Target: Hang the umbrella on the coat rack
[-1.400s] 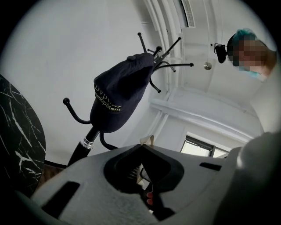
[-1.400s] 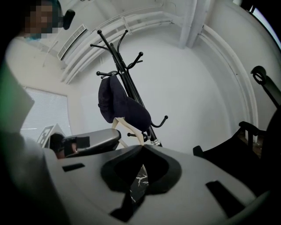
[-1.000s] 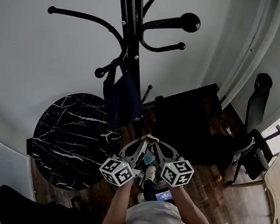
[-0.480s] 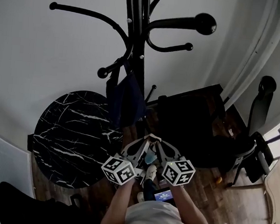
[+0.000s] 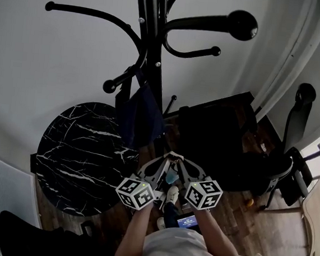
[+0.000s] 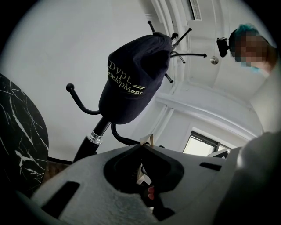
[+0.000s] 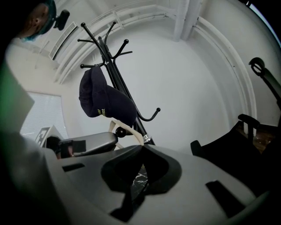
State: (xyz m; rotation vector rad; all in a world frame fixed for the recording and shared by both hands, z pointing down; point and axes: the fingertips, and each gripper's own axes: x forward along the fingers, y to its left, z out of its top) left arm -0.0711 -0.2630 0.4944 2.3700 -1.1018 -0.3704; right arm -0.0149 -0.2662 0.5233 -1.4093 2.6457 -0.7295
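1. The left tool [image 5: 162,164] and the right tool [image 5: 183,166] are held side by side, low in front of the coat rack [image 5: 150,39].
2. Each tool's jaws are drawn together at the tips, with nothing gripped.
3. A navy cap [image 5: 140,114] is hung on a lower hook, just left of the coat rack's pole.
4. No umbrella is seen in any view, so its place cannot be told.
5. The task is judged not begun: the umbrella is yet to be found, gripped and hooked.
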